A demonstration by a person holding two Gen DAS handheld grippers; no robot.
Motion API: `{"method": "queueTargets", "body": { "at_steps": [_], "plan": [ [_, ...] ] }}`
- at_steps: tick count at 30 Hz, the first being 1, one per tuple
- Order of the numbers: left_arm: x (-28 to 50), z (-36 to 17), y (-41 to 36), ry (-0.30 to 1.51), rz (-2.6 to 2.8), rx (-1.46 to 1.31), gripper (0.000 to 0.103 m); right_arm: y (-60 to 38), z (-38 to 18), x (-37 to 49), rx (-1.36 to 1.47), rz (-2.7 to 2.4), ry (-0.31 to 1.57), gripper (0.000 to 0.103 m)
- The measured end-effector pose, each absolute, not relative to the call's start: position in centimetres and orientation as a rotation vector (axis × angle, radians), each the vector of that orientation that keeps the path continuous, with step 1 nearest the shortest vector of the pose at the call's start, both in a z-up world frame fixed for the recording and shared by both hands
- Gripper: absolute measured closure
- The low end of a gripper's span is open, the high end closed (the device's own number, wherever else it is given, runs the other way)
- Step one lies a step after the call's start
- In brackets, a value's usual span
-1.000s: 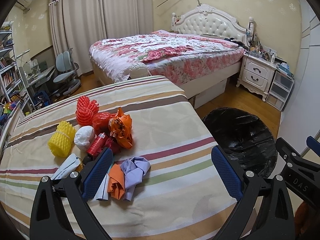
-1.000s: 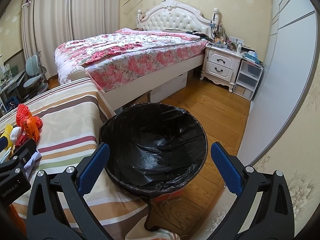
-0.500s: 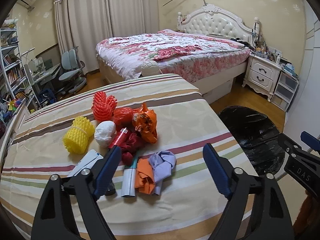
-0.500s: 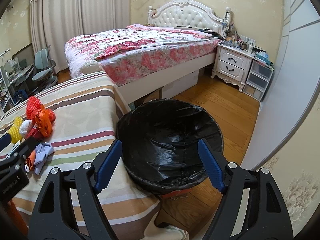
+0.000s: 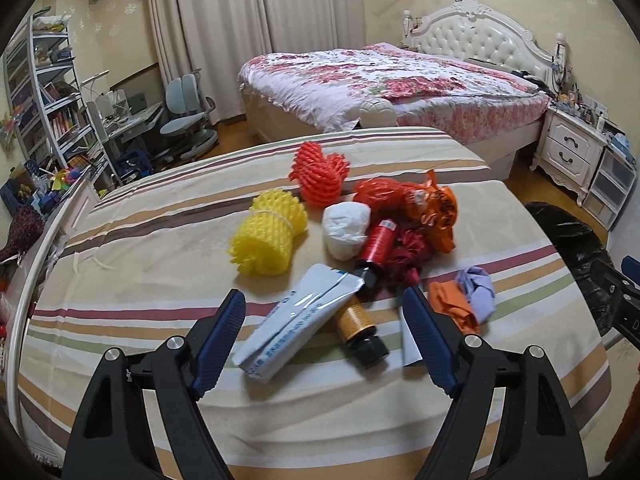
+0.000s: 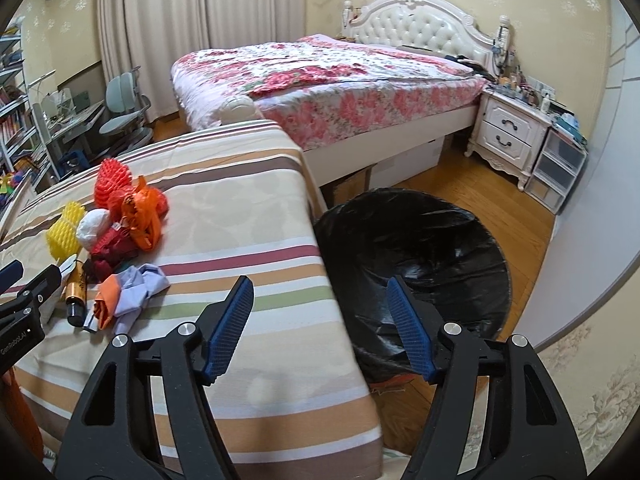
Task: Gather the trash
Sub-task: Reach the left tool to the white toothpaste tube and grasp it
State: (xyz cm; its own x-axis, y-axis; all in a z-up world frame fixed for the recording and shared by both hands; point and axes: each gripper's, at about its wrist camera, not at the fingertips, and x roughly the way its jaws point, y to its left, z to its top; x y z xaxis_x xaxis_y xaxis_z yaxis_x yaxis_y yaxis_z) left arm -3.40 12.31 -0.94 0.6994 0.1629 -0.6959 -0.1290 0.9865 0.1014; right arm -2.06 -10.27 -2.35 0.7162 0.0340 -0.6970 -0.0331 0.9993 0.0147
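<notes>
Left wrist view: the left claw (image 5: 322,334), empty and partly narrowed, brackets the white tube (image 5: 296,322), whose length runs slantwise toward the pile.

Right wrist view: the right claw (image 6: 320,326), empty and just narrowing, hangs between striped bed (image 6: 240,216) and black bin (image 6: 420,264) (farther from the trash).

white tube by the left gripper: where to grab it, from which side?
Grip the white tube across its flat mid-body, coming from above with the left gripper. It lies flat on the striped cover, its far end over the amber bottle; the near end looks clear.
</notes>
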Motion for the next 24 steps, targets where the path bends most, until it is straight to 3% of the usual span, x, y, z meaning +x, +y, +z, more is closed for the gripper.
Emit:
{"method": "queueTargets", "body": {
  "at_steps": [20,24],
  "plan": [
    [-2.2,-4.3,16.9,0.888,0.179,-0.017,0.025,-6.5,-3.2,-0.5,-0.047,0.101,0.815,0.035],
    [-2.2,-4.9,17.7,0.915,0.139,-0.075,0.043,-5.8,-3.4,-0.1,-0.052,0.108,0.819,0.035]
  ]
}}
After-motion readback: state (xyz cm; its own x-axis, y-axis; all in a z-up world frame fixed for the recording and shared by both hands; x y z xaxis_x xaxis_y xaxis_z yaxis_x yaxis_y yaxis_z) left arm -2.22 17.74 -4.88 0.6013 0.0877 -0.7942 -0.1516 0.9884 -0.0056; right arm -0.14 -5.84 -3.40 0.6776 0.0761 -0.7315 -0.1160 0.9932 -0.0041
